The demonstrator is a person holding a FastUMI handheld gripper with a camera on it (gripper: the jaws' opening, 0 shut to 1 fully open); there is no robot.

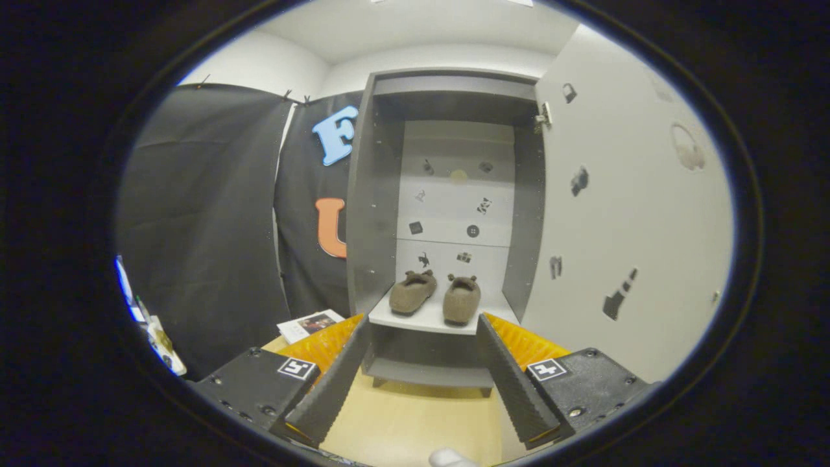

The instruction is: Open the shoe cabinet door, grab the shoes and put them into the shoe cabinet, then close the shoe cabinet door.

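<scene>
The grey shoe cabinet (pixel 373 194) stands straight ahead with its door (pixel 622 220) swung wide open to the right. Two brown furry slippers sit side by side on its white shelf (pixel 425 319): the left slipper (pixel 412 292) and the right slipper (pixel 461 299), toes toward me. My gripper (pixel 423 334) is open, its two ribbed dark fingers (pixel 334 383) spread apart with nothing between them. The fingertips reach up to about the shelf's front edge in the picture, but the cabinet is some way beyond them.
A lower grey shelf (pixel 428 373) lies beneath the slippers' shelf. The pale wooden floor (pixel 415 421) runs up to the cabinet. A leaflet (pixel 310 324) lies on the floor left of the cabinet, before the black cloth wall (pixel 207 227). The open door carries several small dark stickers.
</scene>
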